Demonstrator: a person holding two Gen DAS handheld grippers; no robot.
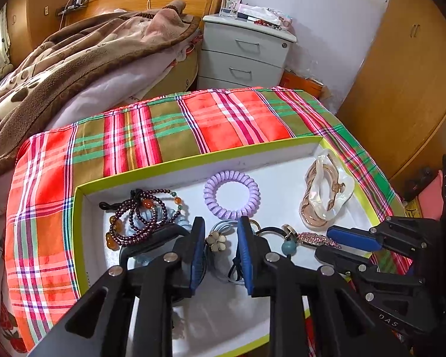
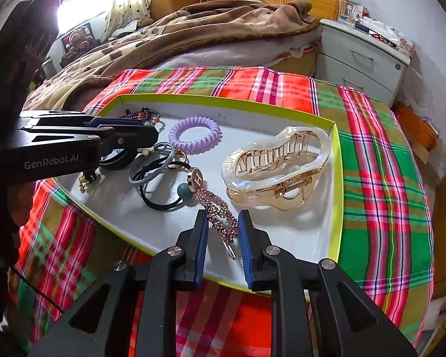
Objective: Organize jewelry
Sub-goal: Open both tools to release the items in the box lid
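Note:
A white tray with a lime rim (image 1: 193,160) lies on a plaid cloth (image 1: 169,125). My left gripper (image 1: 220,221) stands open over it, with a grey-blue hair tie bearing a cream flower (image 1: 217,241) lying loose between the fingers. My right gripper (image 2: 222,215) is at the tray's near edge. A pink rhinestone hair clip (image 2: 220,211) fills its gap, and both pads touch the clip. Also in the tray are dark bead bracelets (image 1: 145,208), a purple coil tie (image 1: 249,184), a clear claw clip (image 2: 321,148) and a black tie with a teal bead (image 2: 183,192).
The cloth-covered surface stands beside a bed with a brown blanket (image 1: 74,59). A grey two-drawer nightstand (image 1: 243,50) is behind it, and wooden wardrobe doors (image 1: 401,89) are at the right. In the right wrist view the left gripper (image 2: 151,131) reaches in from the left.

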